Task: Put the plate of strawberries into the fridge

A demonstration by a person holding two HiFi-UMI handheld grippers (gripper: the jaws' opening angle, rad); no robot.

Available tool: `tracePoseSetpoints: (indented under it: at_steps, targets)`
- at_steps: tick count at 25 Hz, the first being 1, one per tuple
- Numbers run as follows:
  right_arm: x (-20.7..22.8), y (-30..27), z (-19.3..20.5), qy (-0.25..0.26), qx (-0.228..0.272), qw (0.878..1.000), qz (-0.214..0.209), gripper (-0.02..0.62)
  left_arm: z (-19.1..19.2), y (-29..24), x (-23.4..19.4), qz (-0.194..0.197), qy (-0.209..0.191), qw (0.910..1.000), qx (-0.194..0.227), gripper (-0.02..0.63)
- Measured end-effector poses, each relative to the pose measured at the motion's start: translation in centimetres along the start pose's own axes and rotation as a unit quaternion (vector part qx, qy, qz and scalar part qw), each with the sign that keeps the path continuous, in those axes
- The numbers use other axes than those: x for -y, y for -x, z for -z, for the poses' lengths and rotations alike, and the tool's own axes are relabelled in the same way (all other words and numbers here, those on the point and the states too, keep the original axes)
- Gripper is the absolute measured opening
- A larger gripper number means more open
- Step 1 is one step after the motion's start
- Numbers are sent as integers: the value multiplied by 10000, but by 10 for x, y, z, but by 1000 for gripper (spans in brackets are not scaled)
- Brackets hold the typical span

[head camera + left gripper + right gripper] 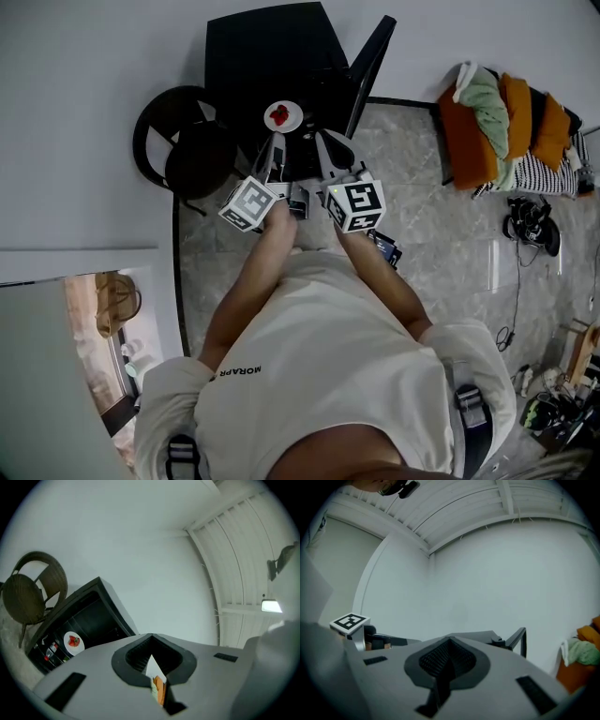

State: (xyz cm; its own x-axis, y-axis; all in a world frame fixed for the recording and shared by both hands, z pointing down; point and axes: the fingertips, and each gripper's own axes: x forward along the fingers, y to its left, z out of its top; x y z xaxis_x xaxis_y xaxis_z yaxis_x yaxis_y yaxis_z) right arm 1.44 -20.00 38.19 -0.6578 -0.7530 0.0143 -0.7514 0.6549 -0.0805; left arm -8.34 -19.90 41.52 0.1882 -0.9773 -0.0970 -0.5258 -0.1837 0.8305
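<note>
Closest in, your two forearms run up from your white shirt (328, 375) to the marker cubes, with both claws held side by side in front of the open fridge.

Your left gripper (274, 142) is only barely cracked. In the left gripper view (153, 667) there's a thin sliver of light between the jaws, with wall and a bit of orange showing through. There's nothing in it. Your right gripper (328, 142) is closed right up. Its own view (447, 663) shows the dark pads meeting with no gap, and it's got hold of nothing either. Neither one is touching the plate.

Just past the tips is the black fridge (267, 47), with its door (370, 61) swung open on your right. The plate (283, 115) is inside, flat on a shelf, with the strawberries (279, 116) piled red in the middle. The left gripper view shows the plate (73, 642) on its shelf in the dark interior, with some small items on the level below it that I can't make out.

Left of the fridge, right next to it, is a dark wicker chair (178, 141). Well off to your right there's a pile of orange, green and striped fabric (506, 122) against the wall.
</note>
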Motion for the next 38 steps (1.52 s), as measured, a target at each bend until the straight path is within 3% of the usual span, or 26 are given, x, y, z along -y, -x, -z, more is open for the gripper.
tracePoseSetpoints:
  at_steps: [4, 6, 9, 12, 20, 23, 38]
  targets:
    - [2, -7, -1, 19, 26, 10000, -46, 12, -3, -9, 5, 29, -782, 9969, -85, 0]
    - [1, -9, 2, 27, 23, 9999, -94, 12, -2, -12, 10, 50, -1344, 9907, -197, 0]
    - [-1, -10, 3, 28, 27, 9999, -160, 12, -1, -13, 21, 85, -2248, 9738, -325, 0]
    - [-2, -10, 2, 25, 57, 9998, -179, 12, 0, -13, 32, 150, -2896, 9562, -400, 2]
    - [-6, -12, 0, 97, 99, 9996, -231, 12, 4, -14, 49, 226, -4017, 9142, -480, 2]
    - [-7, -13, 1, 149, 84, 9995, -262, 12, 6, -15, 51, 235, -4200, 9059, -487, 2]
    - [-10, -11, 2, 192, 90, 9994, -261, 12, 13, -13, 45, 185, -4147, 9078, -597, 2]
